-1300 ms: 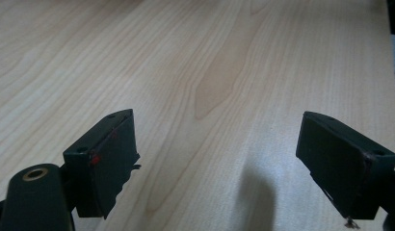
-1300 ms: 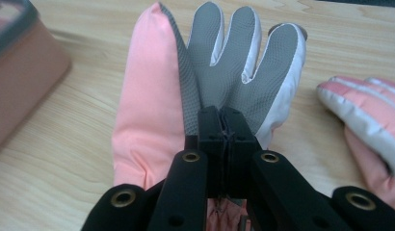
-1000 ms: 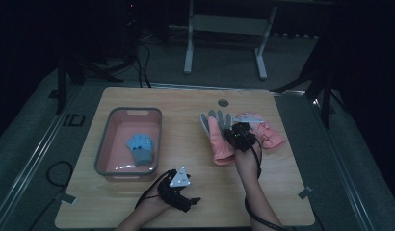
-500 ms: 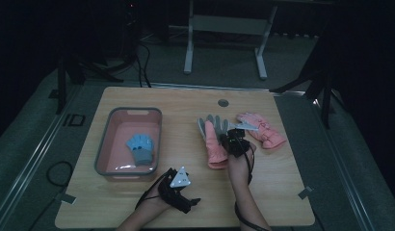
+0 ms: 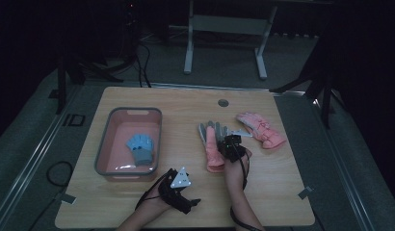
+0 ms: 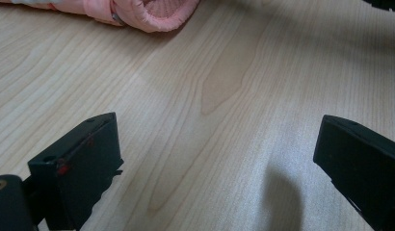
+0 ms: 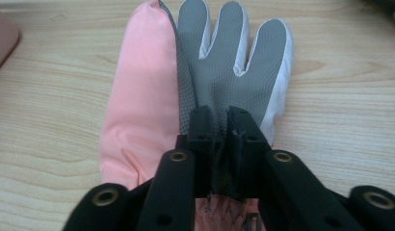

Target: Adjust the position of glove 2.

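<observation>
Two black fingers [image 7: 200, 126] of the right gripper [image 7: 219, 120] pinch a fold of the grey palm fabric of the pink glove [image 7: 138, 106], and their jaws have just been opening slightly with the fabric between them. The glove lies flat on the table [image 5: 282, 192], right of the pink bin [image 5: 113, 139]. It looks light, soft and padded; the textured palm should resist slipping. The cuff or palm offers the best hold. The left gripper [image 5: 178, 190] rests spread wide, holding nothing.
</observation>
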Available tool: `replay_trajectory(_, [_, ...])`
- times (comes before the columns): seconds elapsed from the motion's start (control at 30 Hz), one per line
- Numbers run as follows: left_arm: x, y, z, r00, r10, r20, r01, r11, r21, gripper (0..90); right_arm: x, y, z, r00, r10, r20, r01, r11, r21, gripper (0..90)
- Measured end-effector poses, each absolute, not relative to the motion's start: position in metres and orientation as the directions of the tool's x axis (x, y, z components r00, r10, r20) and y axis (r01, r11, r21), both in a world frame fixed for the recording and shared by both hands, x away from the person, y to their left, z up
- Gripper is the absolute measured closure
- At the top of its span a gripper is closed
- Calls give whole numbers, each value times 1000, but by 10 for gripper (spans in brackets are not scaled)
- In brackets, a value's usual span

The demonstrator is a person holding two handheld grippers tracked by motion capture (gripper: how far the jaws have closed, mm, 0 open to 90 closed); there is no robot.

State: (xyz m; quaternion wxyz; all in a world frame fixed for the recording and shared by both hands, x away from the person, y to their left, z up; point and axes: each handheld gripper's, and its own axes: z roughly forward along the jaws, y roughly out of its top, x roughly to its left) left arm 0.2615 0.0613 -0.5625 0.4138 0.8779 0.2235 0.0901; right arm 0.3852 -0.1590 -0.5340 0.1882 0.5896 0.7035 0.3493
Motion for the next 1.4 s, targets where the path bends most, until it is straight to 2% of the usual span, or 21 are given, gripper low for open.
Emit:
replay_trajectory(0.27, [261, 61, -564, 886, 462, -28, 316, -559, 767, 30, 381, -169, -515, -281, 949, 141, 667, 88, 739, 676])
replay_trajectory(0.3, [261, 61, -564, 888, 458, -29, 313, -559, 768, 30, 381, -171, -511, -299, 944, 139, 662, 101, 742, 638])
replay_trajectory(0.4, [261, 61, -564, 891, 454, -27, 311, -564, 765, 30, 379, -177, -501, -346, 933, 100, 643, 158, 749, 612])
replay_trajectory(0.53, [261, 61, -563, 889, 456, -39, 317, -553, 770, 30, 378, -188, -494, -390, 915, 102, 636, 188, 748, 560])
replay_trajectory(0.73, [261, 61, -564, 888, 457, -46, 323, -550, 770, 30, 378, -218, -484, -488, 868, 94, 579, 242, 779, 551])
replay_trajectory(0.87, [261, 62, -564, 887, 459, -49, 326, -546, 772, 30, 382, -242, -477, -511, 854, 95, 565, 251, 786, 557])
replay_trajectory(1.13, [261, 61, -564, 887, 460, -48, 326, -550, 768, 30, 398, -287, -470, -474, 880, 0, 523, 282, 804, 562])
replay_trajectory(1.4, [261, 62, -564, 885, 463, -49, 329, -549, 768, 30, 437, -322, -482, -451, 892, 24, 566, 265, 781, 574])
